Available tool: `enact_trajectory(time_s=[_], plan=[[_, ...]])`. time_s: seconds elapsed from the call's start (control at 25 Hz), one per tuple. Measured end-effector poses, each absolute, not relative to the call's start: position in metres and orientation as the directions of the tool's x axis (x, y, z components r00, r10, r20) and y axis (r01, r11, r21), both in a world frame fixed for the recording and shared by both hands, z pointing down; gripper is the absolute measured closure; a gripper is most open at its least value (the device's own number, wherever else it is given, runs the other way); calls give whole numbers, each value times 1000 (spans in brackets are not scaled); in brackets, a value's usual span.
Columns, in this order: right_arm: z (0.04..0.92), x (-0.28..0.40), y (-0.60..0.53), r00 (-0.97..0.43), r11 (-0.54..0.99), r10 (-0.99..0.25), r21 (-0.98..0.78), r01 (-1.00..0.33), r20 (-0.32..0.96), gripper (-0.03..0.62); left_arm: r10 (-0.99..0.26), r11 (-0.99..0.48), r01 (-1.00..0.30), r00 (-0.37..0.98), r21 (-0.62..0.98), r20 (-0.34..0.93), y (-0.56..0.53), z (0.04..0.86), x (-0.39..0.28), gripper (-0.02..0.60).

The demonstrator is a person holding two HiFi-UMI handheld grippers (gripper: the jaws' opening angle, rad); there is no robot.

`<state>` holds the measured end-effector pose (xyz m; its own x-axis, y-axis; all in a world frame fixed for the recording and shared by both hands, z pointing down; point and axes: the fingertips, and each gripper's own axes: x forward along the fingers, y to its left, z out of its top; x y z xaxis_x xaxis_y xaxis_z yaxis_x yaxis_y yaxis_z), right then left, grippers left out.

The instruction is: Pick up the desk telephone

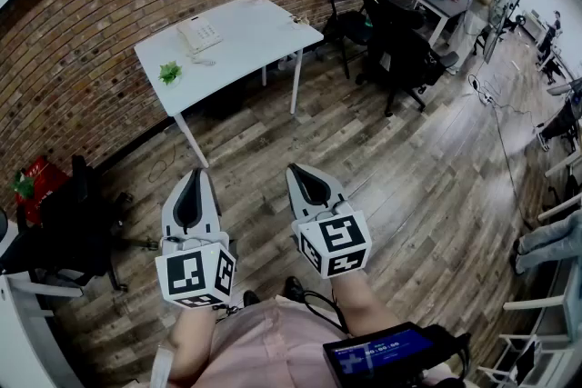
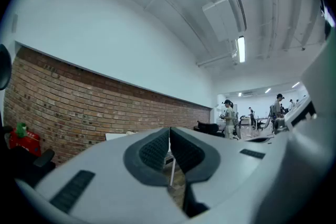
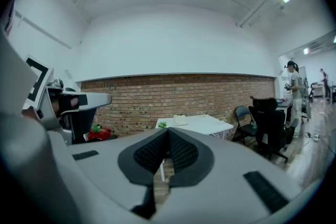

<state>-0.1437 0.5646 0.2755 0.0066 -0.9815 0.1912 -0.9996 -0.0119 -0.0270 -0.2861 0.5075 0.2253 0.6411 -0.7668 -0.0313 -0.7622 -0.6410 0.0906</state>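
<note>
The beige desk telephone point(image 1: 198, 34) is seen on the white rectangular table point(image 1: 264, 23), toward its far left part near the red brick wall point(image 1: 91, 32), with a small green plant point(image 1: 170, 72) just beside the table's left corner. It is well apart from both grippers, with a stretch of wooden plank floor point(image 1: 409, 159) between.

The left gripper point(image 1: 195, 178) and the right gripper point(image 1: 297, 172) are held low in front of the person, pointed toward the table. In each gripper view the 2 dark ribbed pads are pressed together with nothing between them, so both grippers are empty.

The task is judged not yet begun; the table has to be approached first. Several risks can be foreseen:

- If the jaws are not spread before contact, the telephone could be pushed toward the wall rather than gripped.
- If only the handset is pinched, the base would probably be left behind or dragged by its cord, though no cord can be made out from here.
- If only the base is lifted and tilted, the handset could slide off.
- The plant could be knocked over by a careless left-side reach.
</note>
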Motion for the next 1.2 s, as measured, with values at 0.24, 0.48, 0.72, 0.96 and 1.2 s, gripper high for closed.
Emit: enact_trajectory(time_s=[0.24, 0.48, 0.72, 0.96, 1.2], plan=[[274, -137, 568, 0, -7, -982, -35, -999, 191, 599, -763, -646, -759, 646, 81, -22, 512, 225, -278, 566], [273, -126, 569, 4, -11, -980, -35, -999, 201, 415, -774, -633, -769, 630, 90, -62, 516, 217, -272, 388], [276, -98, 572, 28, -31, -977, -9, -999, 210, 391, -795, -607, -792, 605, 64, -41, 517, 222, -254, 374], [277, -70, 572, 3, -4, -979, -3, -1000, 202, 393, -812, -584, -809, 583, 62, -36, 523, 227, -229, 374], [287, -54, 557, -22, 21, -977, -10, -1000, 211, 393, -835, -549, -833, 550, 65, -10, 512, 241, -222, 371]])
